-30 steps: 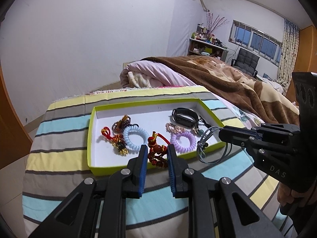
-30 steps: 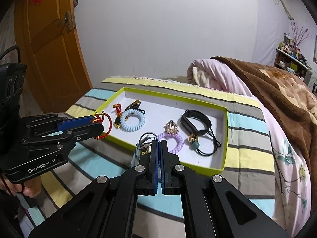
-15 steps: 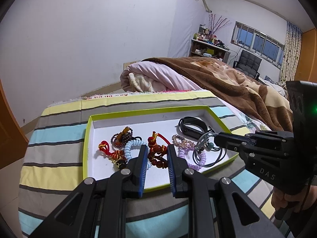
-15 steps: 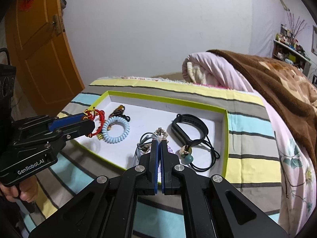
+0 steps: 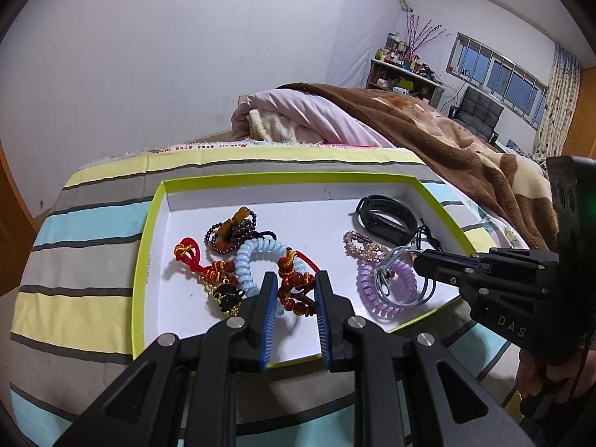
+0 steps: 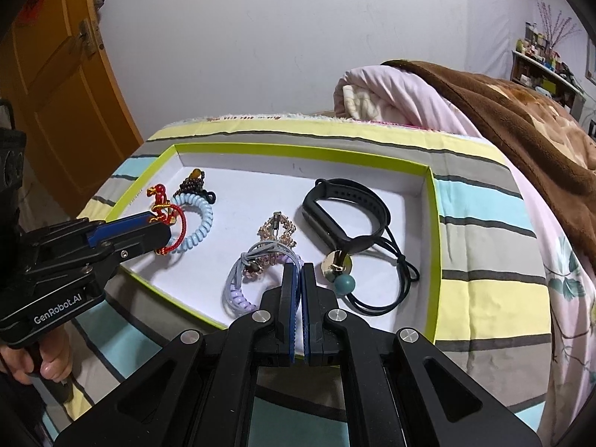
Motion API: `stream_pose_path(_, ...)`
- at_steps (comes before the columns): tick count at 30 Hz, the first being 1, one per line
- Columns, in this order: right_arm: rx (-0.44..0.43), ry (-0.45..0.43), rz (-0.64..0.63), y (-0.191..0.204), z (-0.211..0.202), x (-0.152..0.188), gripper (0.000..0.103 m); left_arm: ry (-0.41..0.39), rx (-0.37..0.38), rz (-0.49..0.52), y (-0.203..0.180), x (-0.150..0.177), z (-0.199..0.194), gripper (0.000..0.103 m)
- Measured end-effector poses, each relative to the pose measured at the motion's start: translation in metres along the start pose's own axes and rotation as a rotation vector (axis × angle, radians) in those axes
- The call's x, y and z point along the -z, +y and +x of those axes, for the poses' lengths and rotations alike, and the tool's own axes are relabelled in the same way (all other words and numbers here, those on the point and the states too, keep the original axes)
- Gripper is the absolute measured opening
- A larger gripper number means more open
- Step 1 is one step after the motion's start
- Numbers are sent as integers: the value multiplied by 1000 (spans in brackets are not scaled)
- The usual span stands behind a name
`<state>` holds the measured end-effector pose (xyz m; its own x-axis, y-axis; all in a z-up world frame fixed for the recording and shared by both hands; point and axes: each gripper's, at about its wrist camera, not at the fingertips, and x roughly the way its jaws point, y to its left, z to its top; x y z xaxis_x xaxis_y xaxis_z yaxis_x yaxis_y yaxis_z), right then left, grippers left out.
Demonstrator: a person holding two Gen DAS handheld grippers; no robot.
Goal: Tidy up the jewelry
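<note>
- The right gripper (image 6: 298, 272) has its blue pads almost together, pinching a grey cord hair tie (image 6: 257, 257). A second ago that tie hung outside the near rim of the tray (image 6: 298, 151); now it dangles inside, low over the tray floor and draped on the lilac coil hair tie (image 6: 236, 296).
- The left gripper (image 5: 296, 290) stands partly open, its pads on either side of the red beaded charm (image 5: 294, 287). I cannot tell whether they touch it. A second ago this charm was also over the near rim; now it lies inside, just right of the pale blue coil hair tie (image 5: 247, 260).
- So both pieces have been carried from the striped cloth (image 5: 93, 223) into the tray, and the grippers have come forward with them.
- Already in the tray: a red knotted cord (image 5: 188, 255) and a dark bead bracelet (image 5: 231, 232) at the left, a gold sparkly clip (image 6: 277, 231) in the middle, a black wristband (image 6: 342, 205) at the far right, and a black cord with a teal bead (image 6: 344, 283) on the near right.
- Judgement: no loose jewelry shows on the cloth, so the gathering looks nearly done. The right gripper's release is what remains, and the grey tie may tangle with the lilac coil beneath it.
- The left charm seems set down; backing out straight should avoid dragging it.
</note>
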<state>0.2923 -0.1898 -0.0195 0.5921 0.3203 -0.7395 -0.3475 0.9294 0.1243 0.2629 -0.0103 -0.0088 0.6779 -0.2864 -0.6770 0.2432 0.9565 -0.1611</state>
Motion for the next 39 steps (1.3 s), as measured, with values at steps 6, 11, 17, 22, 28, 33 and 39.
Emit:
stream_pose_path(6,8,-20,-6,1,0,2,16,16,-3,-2,1,2,4,24)
stream_pose_path(11,12,-31,-6,0,-3,4,17,11,-13,-6,2,3,1,27)
stream_pose_path(17,15,-59,3,0,-16,6,42,-2,-31,-18,3,7,-9,29)
stream_pose_path(22,12,-78,10,4,-32,11,42,-19,-41,-20,-1,12,-27,29)
stream_pose_path(28,21,-98,6,15,-61,25,42,-39,-63,-22,-11,23,-56,29)
stream_pose_path(33,20,-117,12,26,-90,44,42,-58,-86,-20,-21,37,-82,29)
stream_pose_path(39,24,-153,21,42,-128,75,42,-78,-120,-7,-35,65,-115,29)
